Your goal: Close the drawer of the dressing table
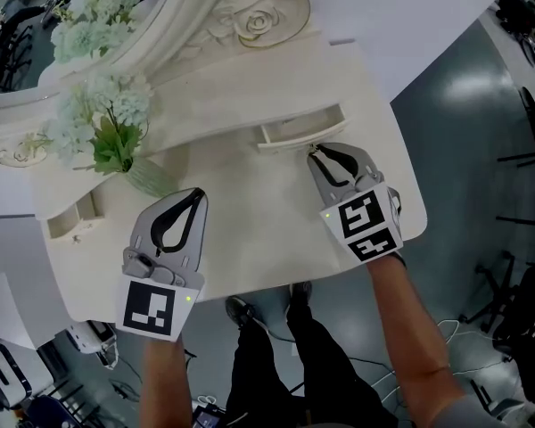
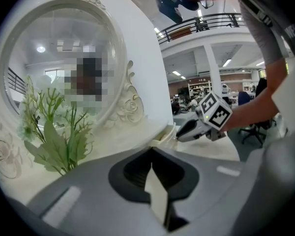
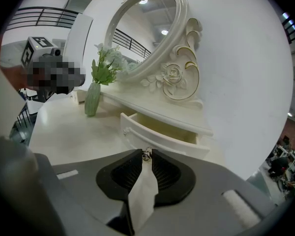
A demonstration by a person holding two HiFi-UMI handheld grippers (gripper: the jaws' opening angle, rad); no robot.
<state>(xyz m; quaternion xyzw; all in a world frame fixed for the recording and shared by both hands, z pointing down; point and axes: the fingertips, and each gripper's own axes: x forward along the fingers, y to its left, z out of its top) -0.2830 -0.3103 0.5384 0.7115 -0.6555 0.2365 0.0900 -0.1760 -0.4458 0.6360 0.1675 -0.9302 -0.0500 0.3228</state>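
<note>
The cream dressing table (image 1: 250,257) has its right drawer (image 1: 299,130) pulled out, its inside showing in the right gripper view (image 3: 160,127). My right gripper (image 1: 316,151) touches the right end of the drawer front. Its jaws are shut on a small metal knob (image 3: 146,155) there; a second knob (image 3: 125,132) sits further left on the front. My left gripper (image 1: 199,193) hovers over the tabletop to the left, shut with nothing in it (image 2: 151,165). From the left gripper view, the right gripper (image 2: 187,130) shows at the drawer.
A green glass vase of pale flowers (image 1: 152,176) stands just beyond the left gripper. The oval mirror with its carved rose frame (image 1: 250,16) rises at the back. A small open compartment (image 1: 71,219) is at the table's left end. The person's legs are below the front edge.
</note>
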